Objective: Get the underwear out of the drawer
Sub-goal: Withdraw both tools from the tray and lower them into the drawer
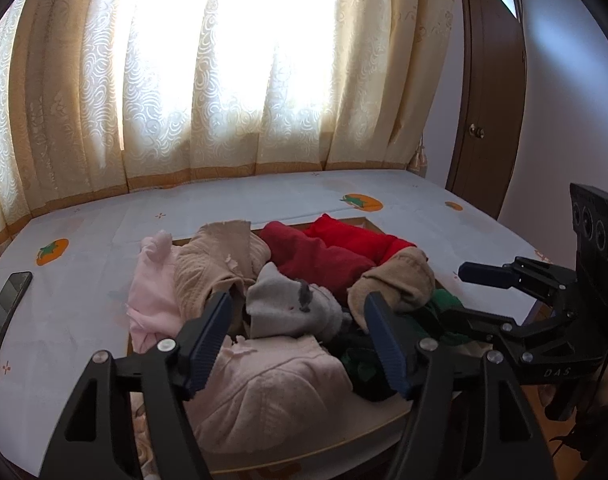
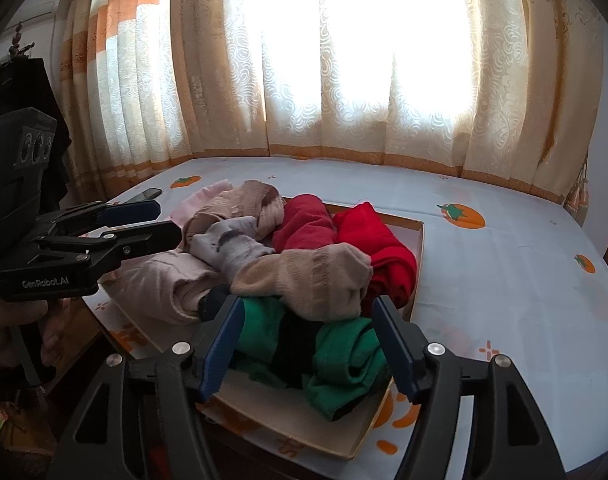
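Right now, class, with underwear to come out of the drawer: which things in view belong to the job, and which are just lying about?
Belong:
- drawer
- pile of clothes
- left tool, open
- right tool, open

Lying about:
- phone
- bedsheet
- curtains
- door

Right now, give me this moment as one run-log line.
left claw: open, empty | right claw: open, empty | drawer: on bed, full of clothes | green garment: below right claw | nothing held
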{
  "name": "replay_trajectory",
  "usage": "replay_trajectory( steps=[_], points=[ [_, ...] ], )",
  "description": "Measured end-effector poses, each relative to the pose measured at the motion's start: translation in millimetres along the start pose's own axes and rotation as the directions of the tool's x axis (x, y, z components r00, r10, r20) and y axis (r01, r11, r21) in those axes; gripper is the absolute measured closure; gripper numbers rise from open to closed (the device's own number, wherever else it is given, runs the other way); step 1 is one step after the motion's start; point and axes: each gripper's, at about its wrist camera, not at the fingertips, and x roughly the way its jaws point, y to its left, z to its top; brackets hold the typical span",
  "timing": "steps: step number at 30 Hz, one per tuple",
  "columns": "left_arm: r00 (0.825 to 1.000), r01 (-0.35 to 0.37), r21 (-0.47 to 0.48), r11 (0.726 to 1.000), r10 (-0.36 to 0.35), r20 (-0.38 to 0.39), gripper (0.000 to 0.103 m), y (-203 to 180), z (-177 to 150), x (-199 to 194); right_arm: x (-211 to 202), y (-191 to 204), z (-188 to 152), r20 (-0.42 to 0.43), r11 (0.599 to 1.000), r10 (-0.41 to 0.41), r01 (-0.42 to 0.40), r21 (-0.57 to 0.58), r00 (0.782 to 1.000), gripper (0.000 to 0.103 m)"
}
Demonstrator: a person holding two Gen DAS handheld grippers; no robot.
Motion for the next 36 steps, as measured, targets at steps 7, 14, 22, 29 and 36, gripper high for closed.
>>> replay_trajectory(
  steps=[7, 14, 22, 29, 36],
  points=[
    [1.000, 0.017, -0.003, 1.000, -0.017, -0.002, 0.032, -2, -8, -10, -11, 15, -7, 0.002, 1.000, 0.016, -0.016, -0.019, 1.000, 0.033],
    [0.999, 0.039, -0.003, 0.999, -0.039, -0.003, 0.031, -6, -24, -25, -23, 31, -20, 0.002, 0.999, 0.034, -0.034, -0.042, 0.999, 0.031],
    [0.999, 0.047, -0.022, 0.999, -0.047, -0.004, 0.031, -5, -42, -40, -29, 42, -34, -0.012, 0.997, 0.050, -0.050, -0.059, 0.999, 0.030],
    [0.999, 0.048, -0.002, 0.999, -0.048, -0.020, 0.030, -11, -66, -53, -37, 56, -58, -0.052, 0.992, 0.078, -0.083, -0.100, 0.996, 0.030],
    [0.995, 0.064, 0.004, 0.998, -0.063, -0.072, 0.030, -17, -98, -59, -36, 72, -89, -0.157, 0.974, 0.110, -0.138, -0.180, 0.982, 0.030]
  ],
)
